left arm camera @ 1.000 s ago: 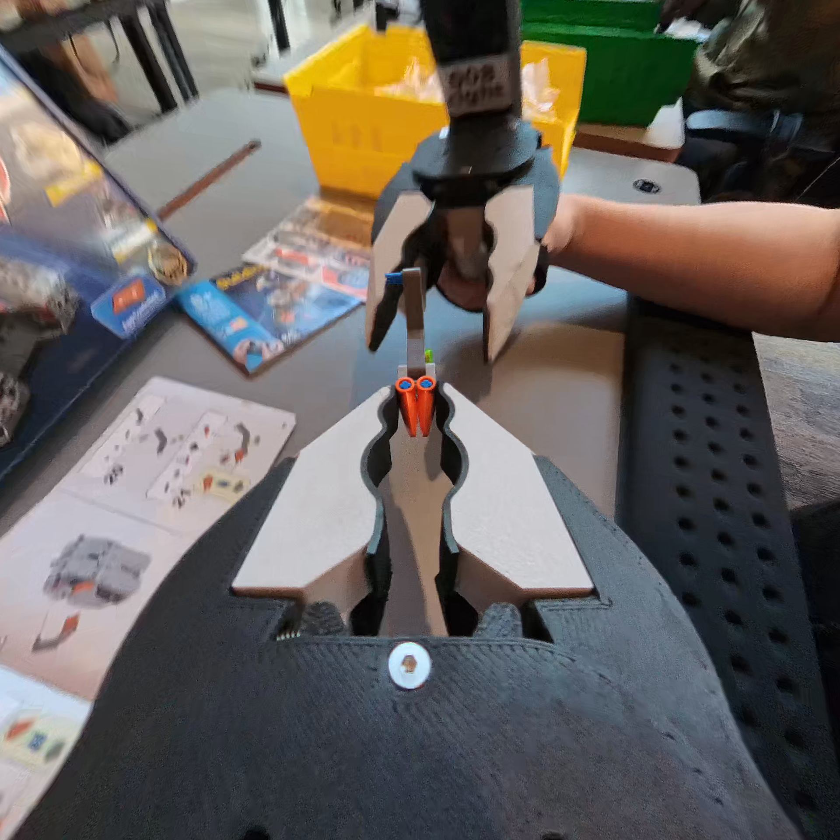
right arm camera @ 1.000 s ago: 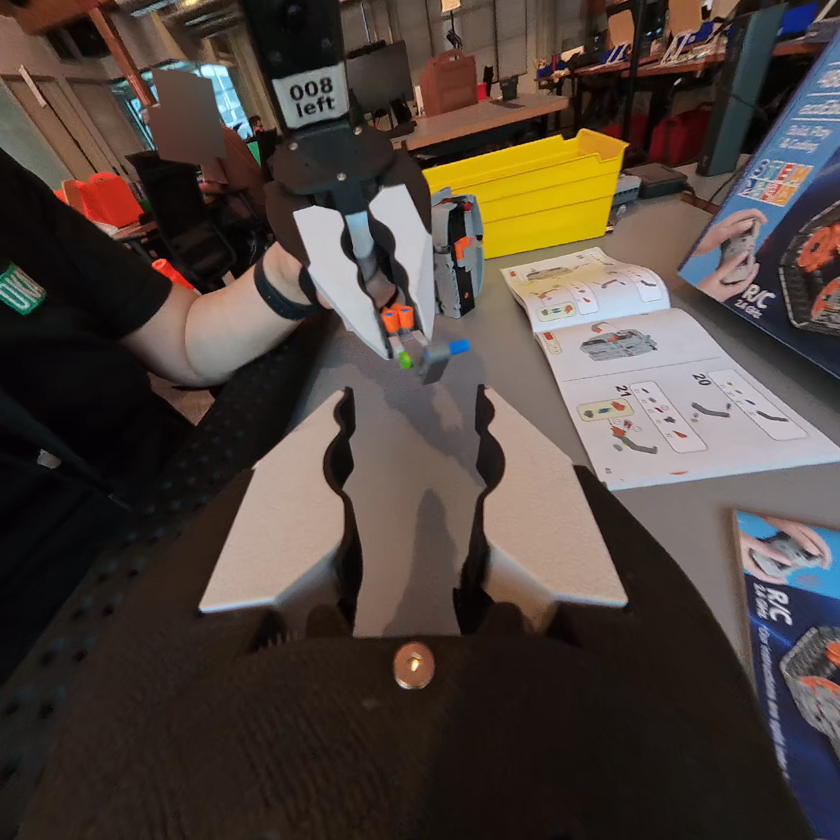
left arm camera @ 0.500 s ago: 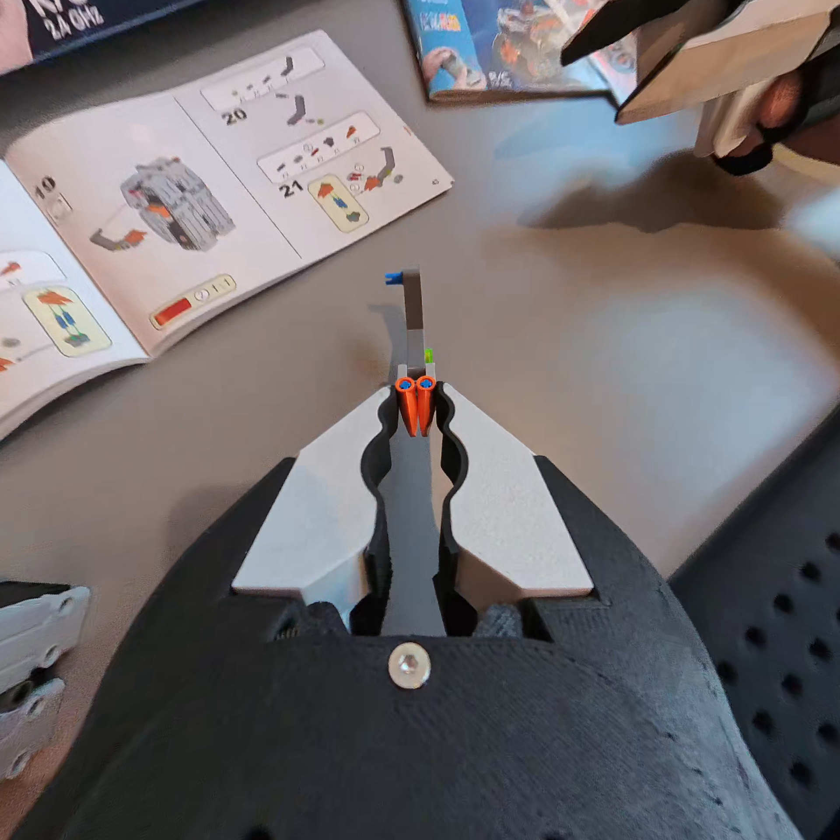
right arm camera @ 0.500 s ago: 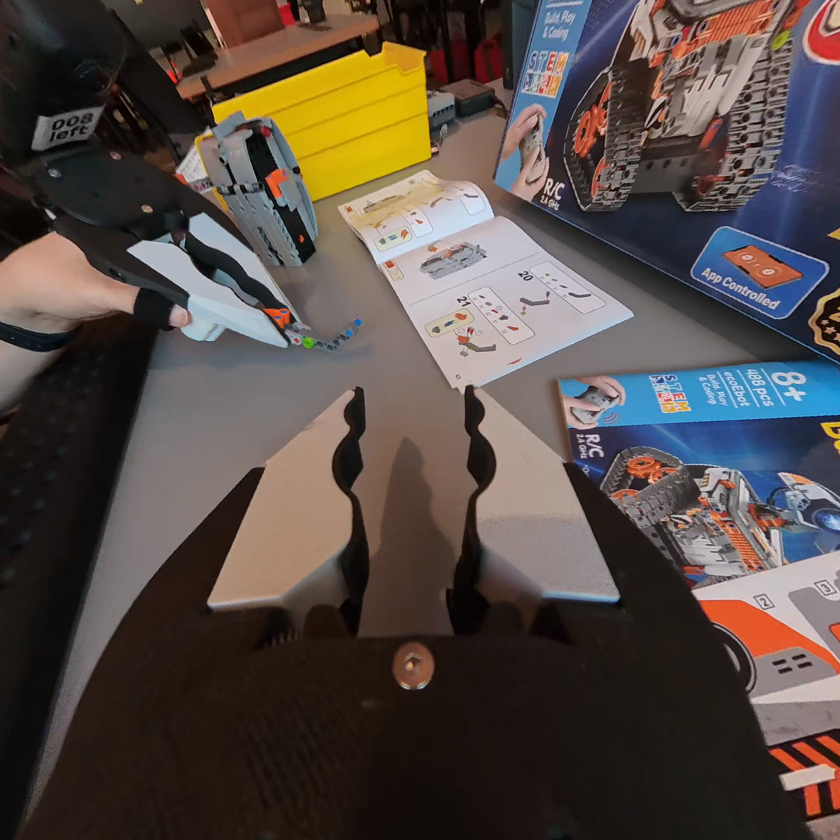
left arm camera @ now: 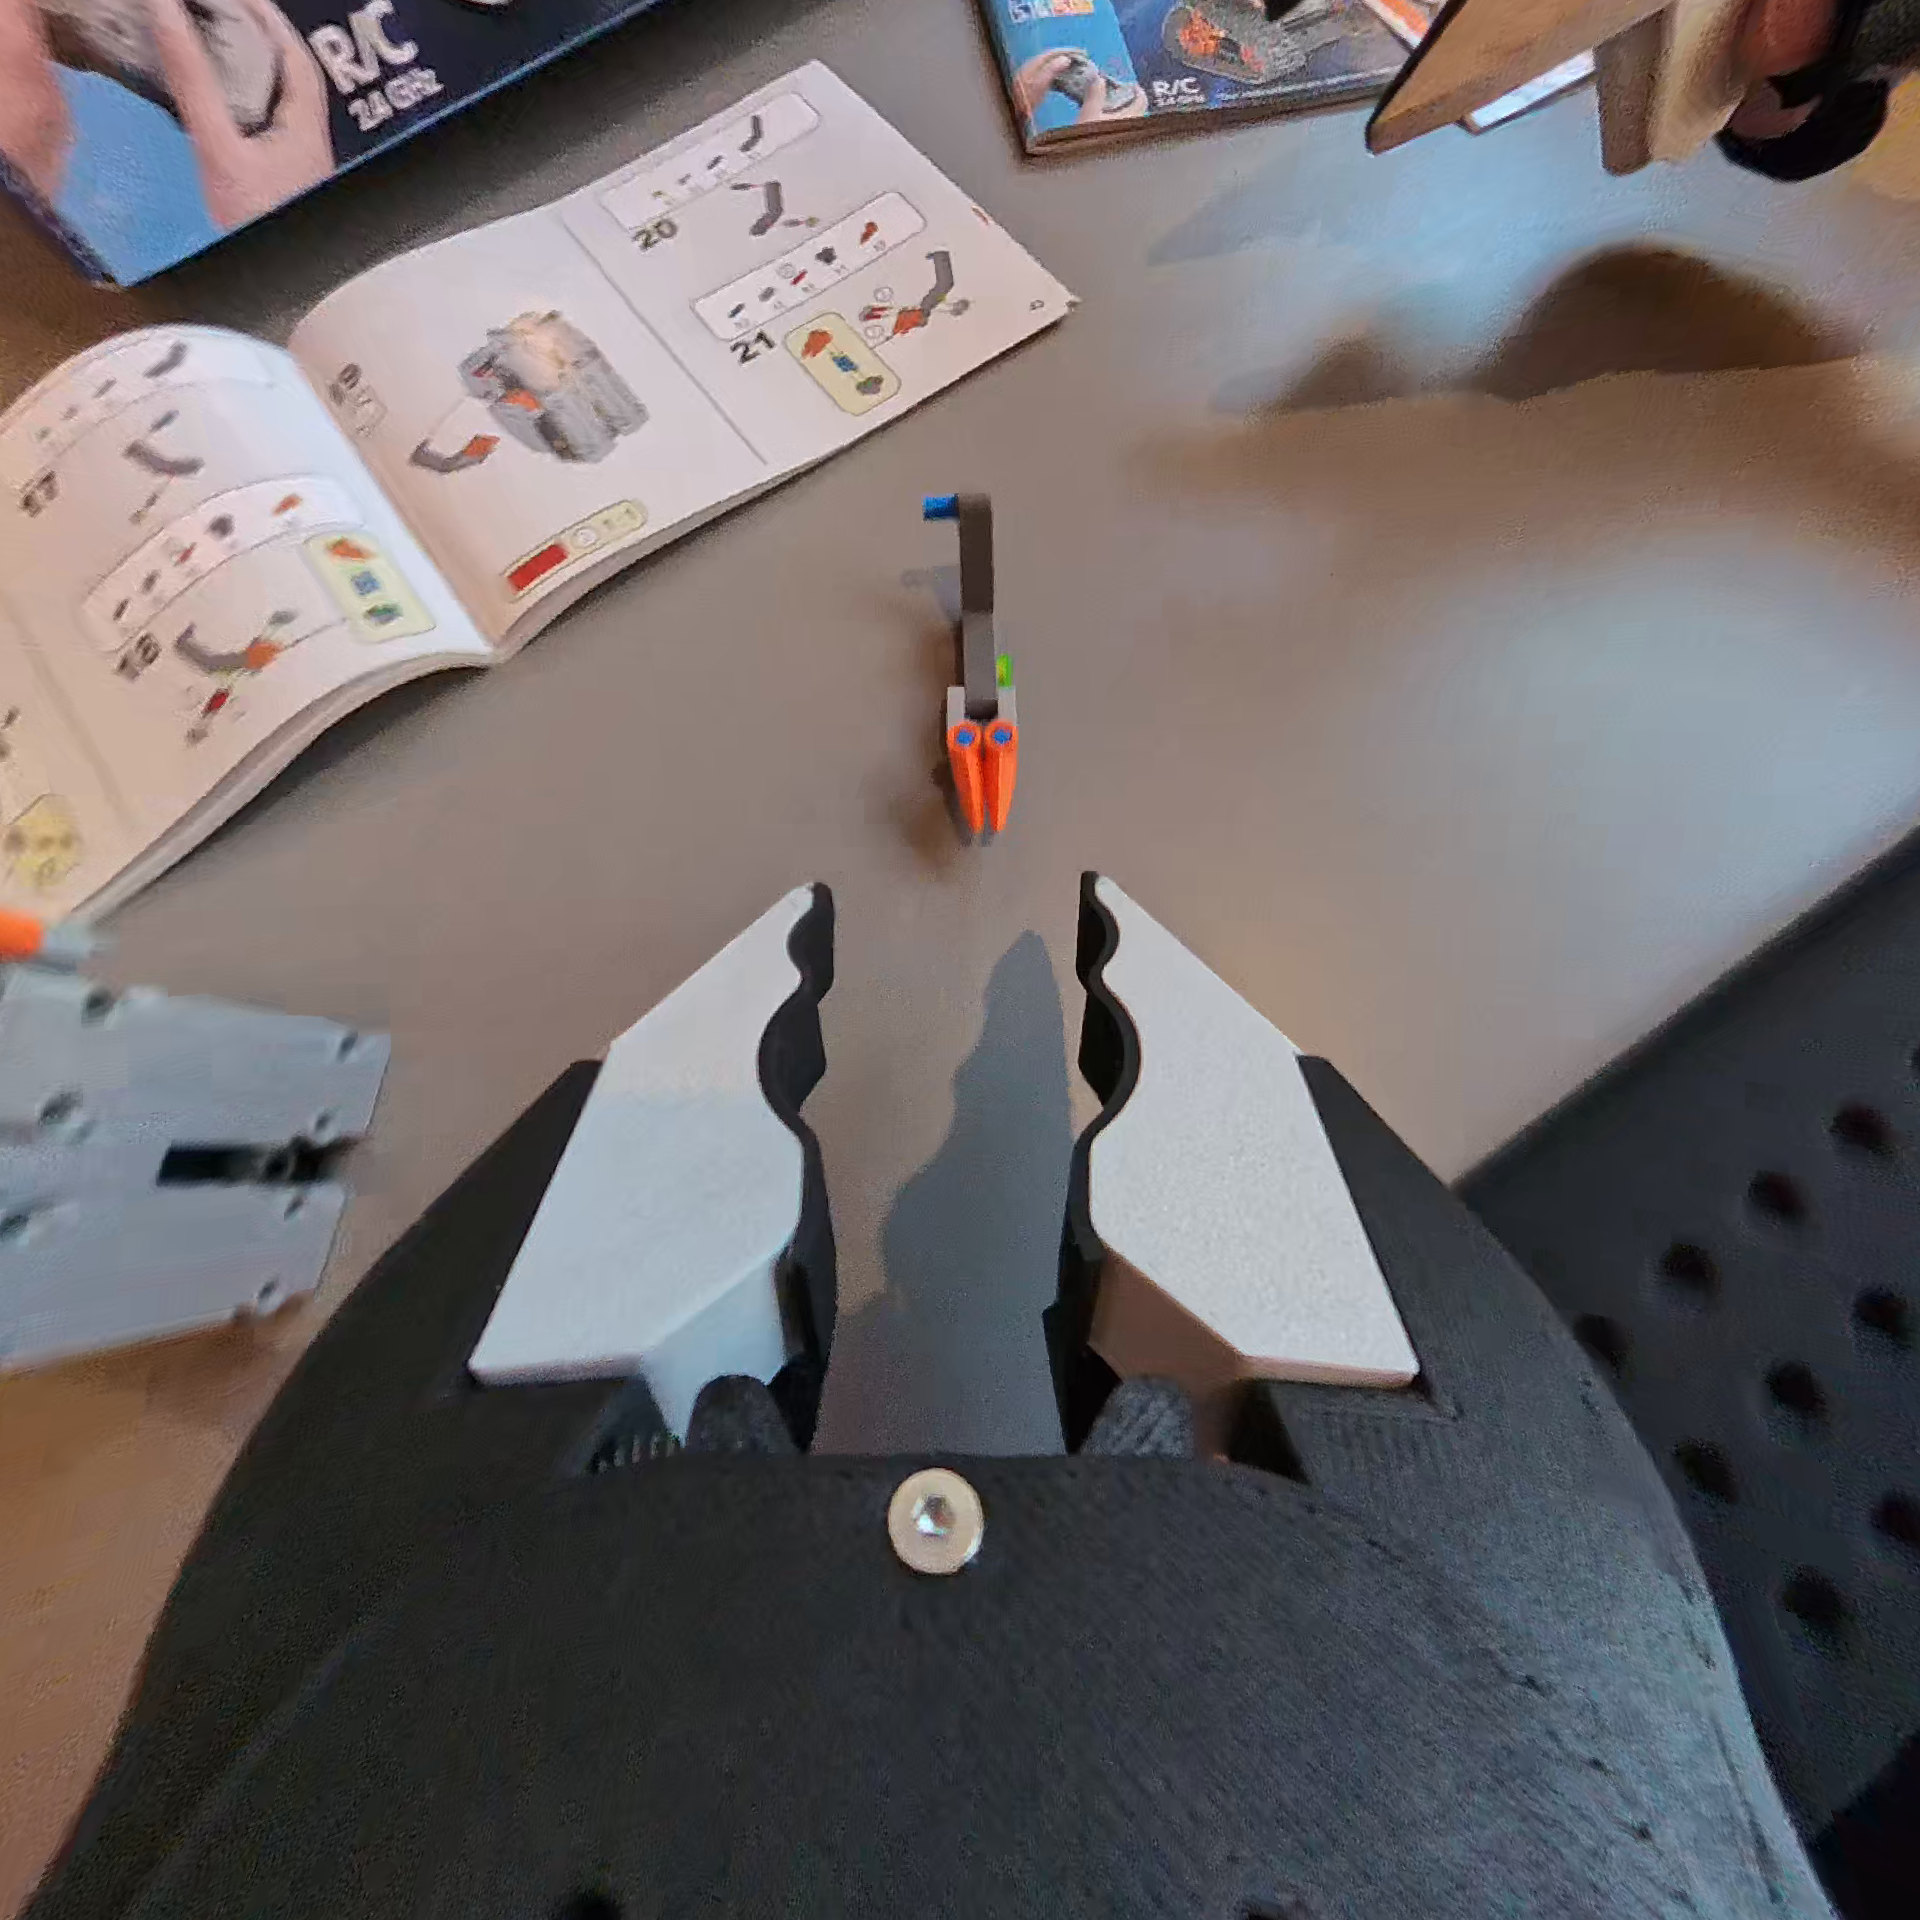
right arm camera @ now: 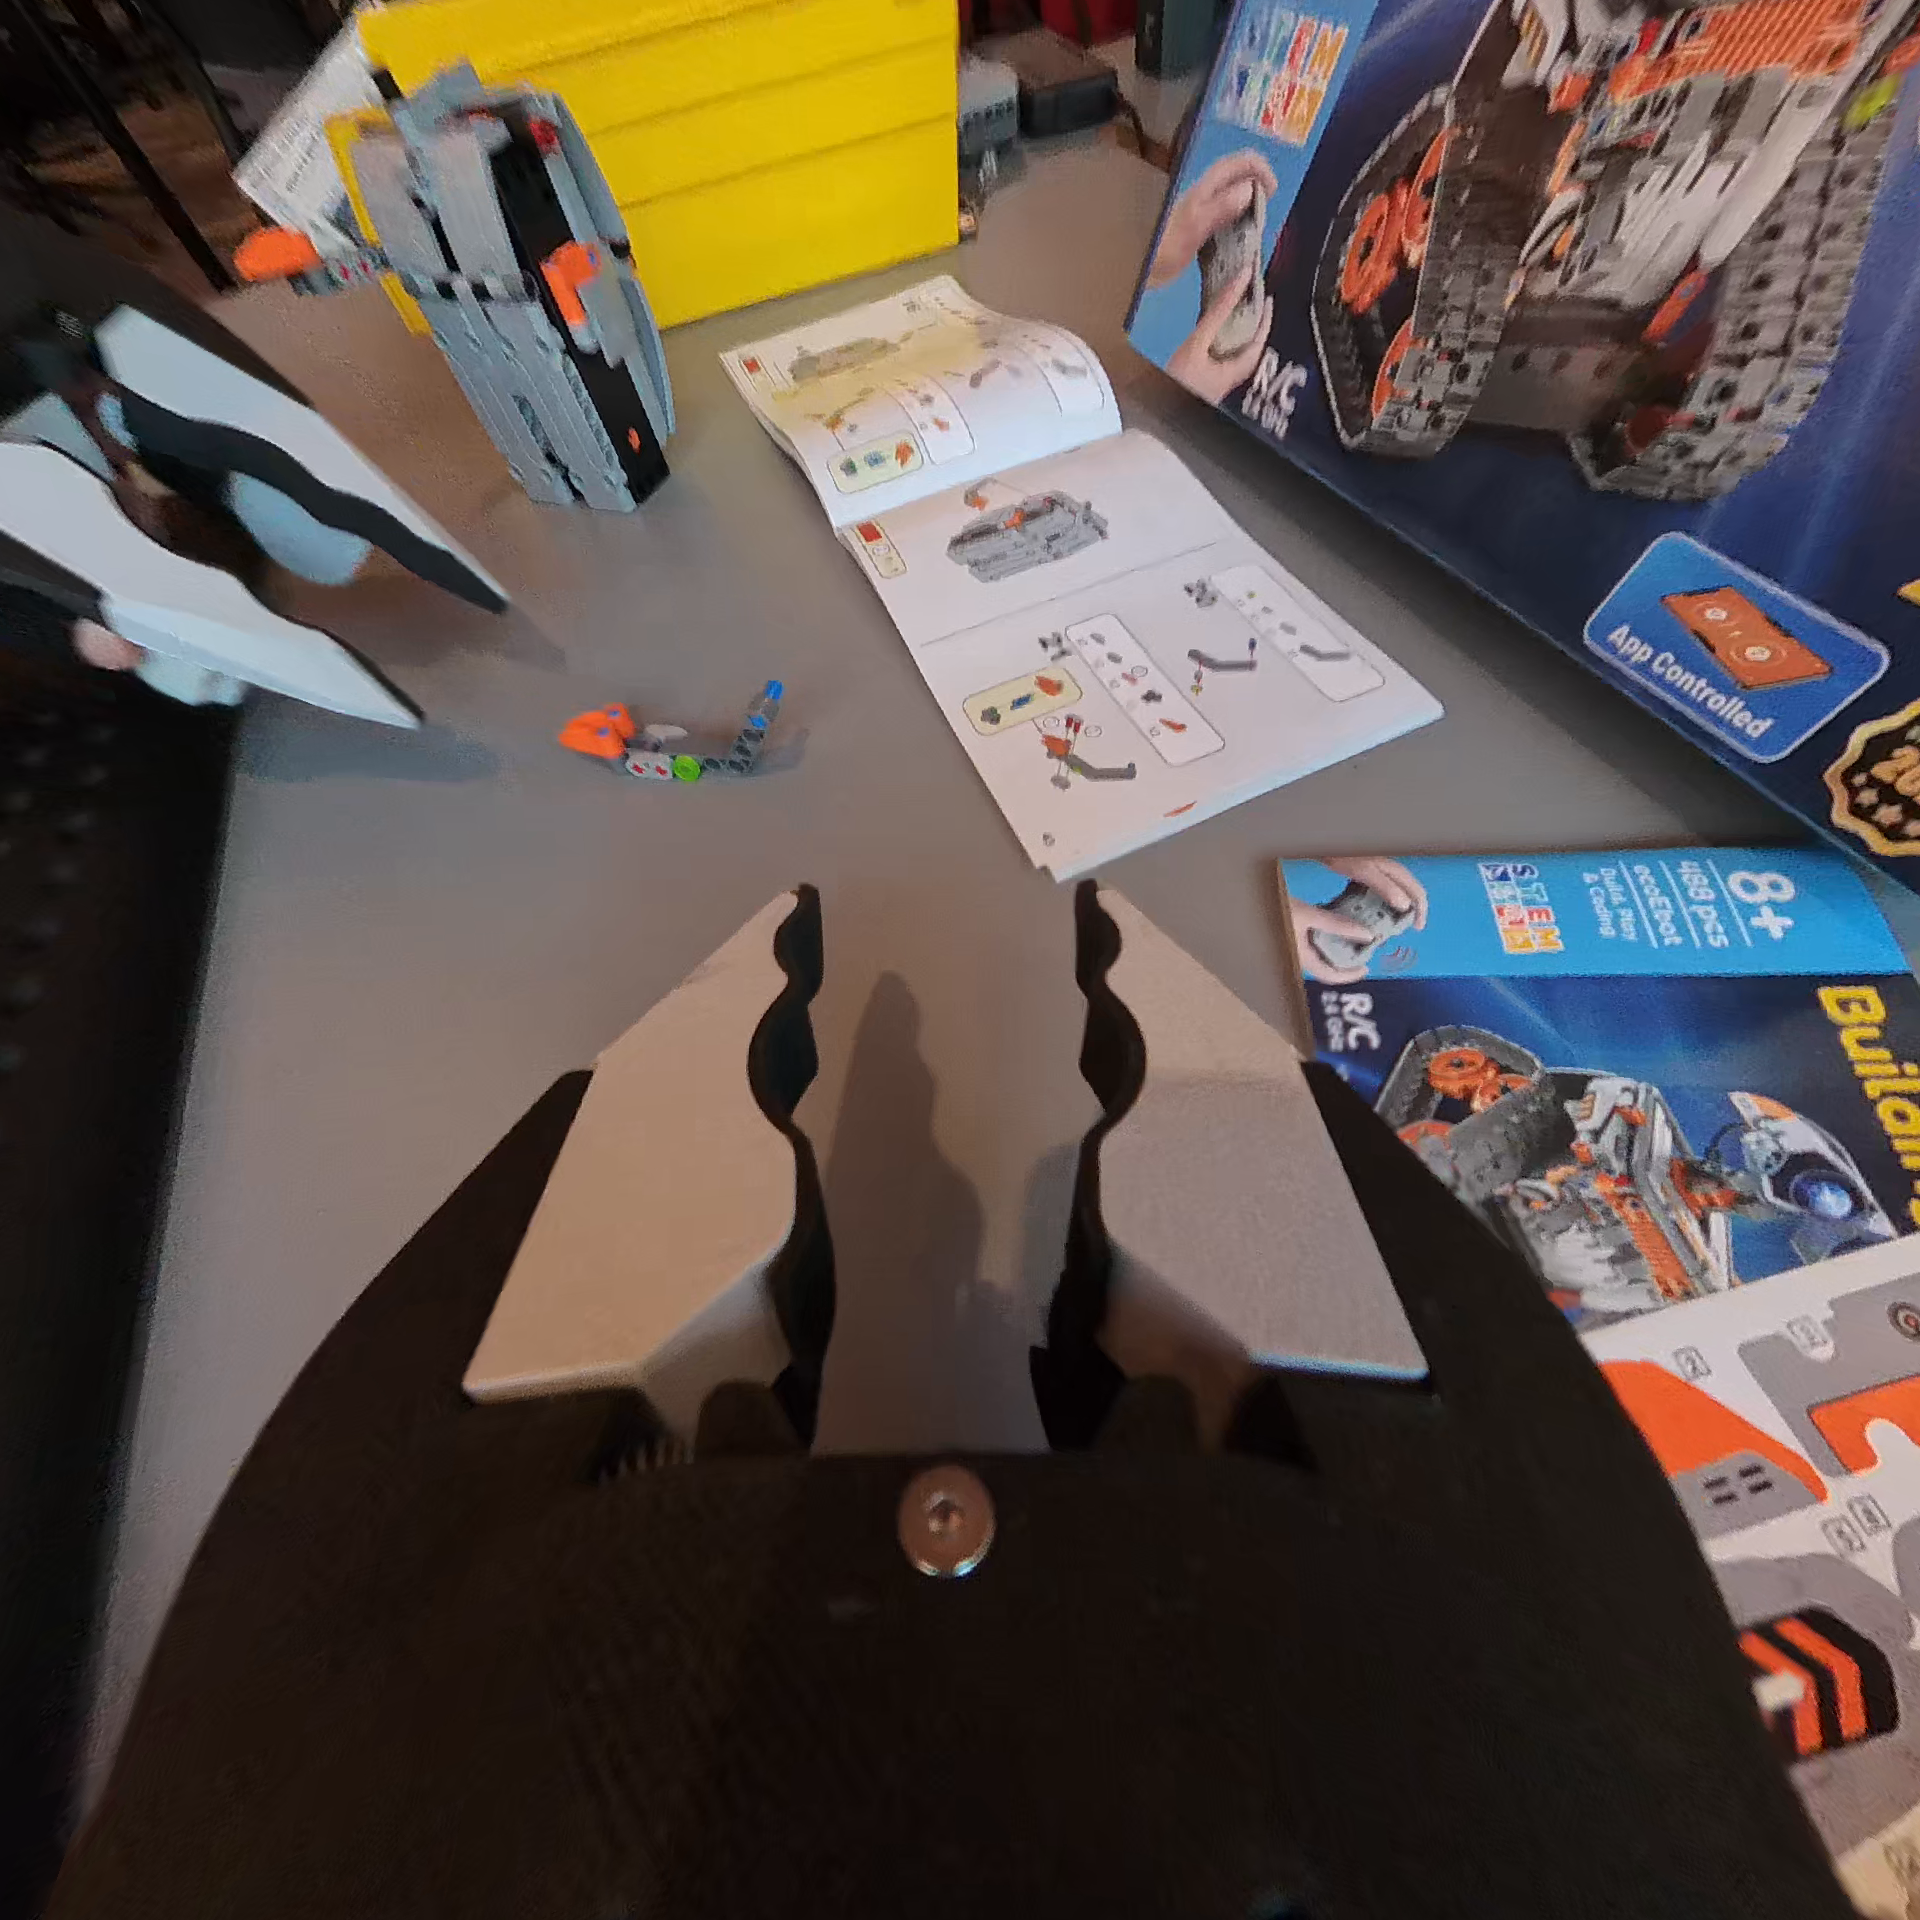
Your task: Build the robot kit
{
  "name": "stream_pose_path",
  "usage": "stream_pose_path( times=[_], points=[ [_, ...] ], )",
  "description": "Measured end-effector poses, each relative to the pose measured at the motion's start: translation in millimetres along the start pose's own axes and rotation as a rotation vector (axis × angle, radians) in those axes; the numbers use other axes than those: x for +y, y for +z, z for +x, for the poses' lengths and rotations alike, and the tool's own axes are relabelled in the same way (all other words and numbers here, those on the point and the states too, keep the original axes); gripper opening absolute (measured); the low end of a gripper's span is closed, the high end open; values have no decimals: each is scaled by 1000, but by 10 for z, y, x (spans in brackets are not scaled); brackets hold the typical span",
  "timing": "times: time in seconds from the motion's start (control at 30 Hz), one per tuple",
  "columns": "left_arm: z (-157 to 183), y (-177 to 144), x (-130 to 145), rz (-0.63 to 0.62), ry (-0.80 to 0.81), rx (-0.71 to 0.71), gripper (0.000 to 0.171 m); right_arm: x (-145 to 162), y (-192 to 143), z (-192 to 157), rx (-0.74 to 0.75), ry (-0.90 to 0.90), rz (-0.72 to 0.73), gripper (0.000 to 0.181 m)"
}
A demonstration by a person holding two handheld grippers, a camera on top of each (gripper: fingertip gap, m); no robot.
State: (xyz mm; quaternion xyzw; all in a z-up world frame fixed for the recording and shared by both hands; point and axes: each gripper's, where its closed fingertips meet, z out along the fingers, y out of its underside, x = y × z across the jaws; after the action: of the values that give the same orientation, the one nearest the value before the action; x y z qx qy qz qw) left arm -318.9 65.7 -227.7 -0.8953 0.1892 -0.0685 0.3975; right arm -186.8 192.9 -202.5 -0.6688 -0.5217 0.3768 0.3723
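Left gripper spread and empty, small orange-and-grey brick piece lying just ahead of its tips on the grey surface, open instruction booklet beyond-left (slightly blurred), right gripper likewise spread, holding nothing, grey brick model standing far ahead-left.

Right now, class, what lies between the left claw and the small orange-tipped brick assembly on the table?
Nothing: the left wrist view shows only bare grey table between the open left claw and the brick assembly.

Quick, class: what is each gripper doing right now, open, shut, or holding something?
Left gripper: open, holding nothing; the small orange-and-grey brick piece lies on the table just ahead.
Right gripper: open, empty, over bare table.
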Motion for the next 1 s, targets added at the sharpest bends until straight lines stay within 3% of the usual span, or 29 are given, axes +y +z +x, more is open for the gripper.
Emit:
stream_pose_path(
  times=[0.13,0.23,0.3,0.43,0.57,0.67,0.73,0.9,1.0],
  points=[
    [7,-189,223,-20,-59,-4,54,244,114,-409,6,18,-249,60],
    [-33,-252,303,-12,-51,-31,53,414,238,-884,-39,-26,-307,61],
    [-26,-259,325,1,-54,-22,53,495,240,-973,3,-17,-329,64],
    [125,-220,268,25,-58,43,53,459,136,-843,164,3,-253,80],
    [546,-92,-151,123,-9,162,56,399,-104,-454,400,-8,-163,98],
    [948,193,-570,159,17,241,77,405,-442,-17,625,26,-112,112],
    [1086,476,-753,151,69,207,87,495,-632,170,715,112,-97,123],
    [1340,986,-679,3,24,250,109,952,-727,213,782,364,-207,143],
    [1307,1064,-654,26,27,191,119,1064,-788,211,834,450,-233,151]
  ],
)
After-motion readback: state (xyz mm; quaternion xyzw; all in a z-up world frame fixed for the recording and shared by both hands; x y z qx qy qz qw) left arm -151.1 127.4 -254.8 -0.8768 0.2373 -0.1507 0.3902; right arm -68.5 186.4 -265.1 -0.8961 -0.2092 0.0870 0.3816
